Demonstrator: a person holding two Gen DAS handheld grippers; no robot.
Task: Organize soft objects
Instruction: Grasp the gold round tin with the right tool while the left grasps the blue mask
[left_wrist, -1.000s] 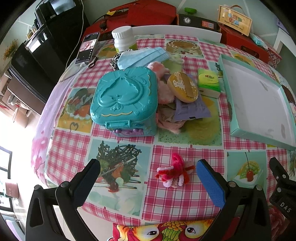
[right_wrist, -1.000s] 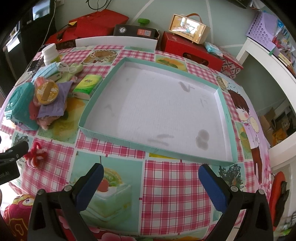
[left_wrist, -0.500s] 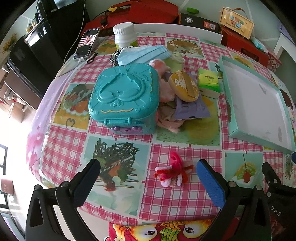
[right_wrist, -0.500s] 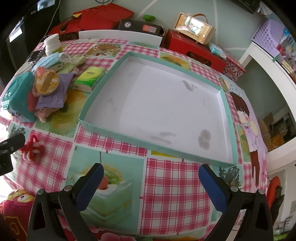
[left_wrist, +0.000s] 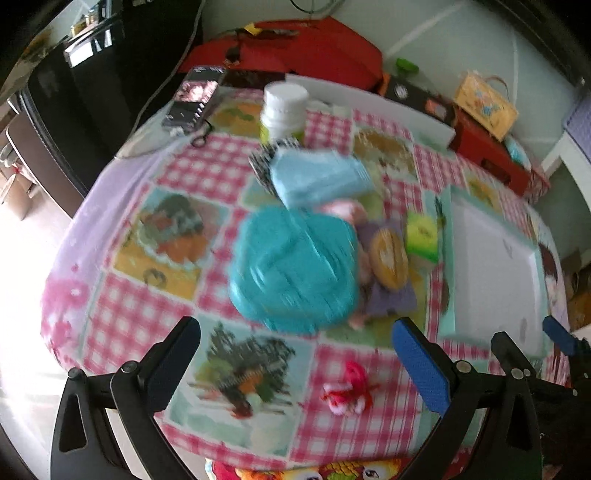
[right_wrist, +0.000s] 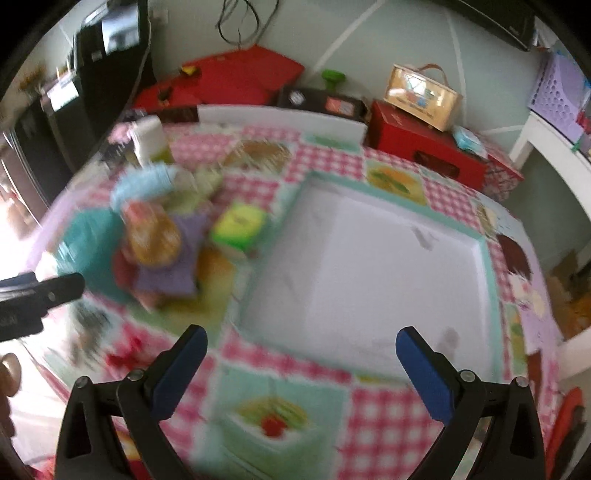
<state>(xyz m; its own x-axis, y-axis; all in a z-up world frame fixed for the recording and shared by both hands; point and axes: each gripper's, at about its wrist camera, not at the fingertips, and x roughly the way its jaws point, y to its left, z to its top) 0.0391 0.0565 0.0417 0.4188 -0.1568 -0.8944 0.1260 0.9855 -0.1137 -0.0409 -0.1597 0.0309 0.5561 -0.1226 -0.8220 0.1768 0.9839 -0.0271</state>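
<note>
Both views are motion-blurred. A small red and pink fuzzy toy (left_wrist: 347, 391) lies on the checked tablecloth between the fingers of my open, empty left gripper (left_wrist: 295, 365). A pile of soft items lies beyond it: a blue face mask (left_wrist: 317, 177), a purple pouch (left_wrist: 388, 295) with a round orange item (left_wrist: 388, 262), and pink fabric. The empty white tray with a teal rim (right_wrist: 369, 266) lies ahead of my open, empty right gripper (right_wrist: 303, 369). The tray also shows in the left wrist view (left_wrist: 491, 266).
A teal plastic case (left_wrist: 291, 269) sits by the pile. A green tissue pack (right_wrist: 240, 225), a white bottle (left_wrist: 284, 110) and a phone (left_wrist: 194, 98) are on the table. Red boxes (right_wrist: 424, 147) stand behind the table's far edge.
Both grippers have pulled back and risen, so the table looks smaller and farther. The fuzzy toy and the pile have not moved. Both grippers stay open.
</note>
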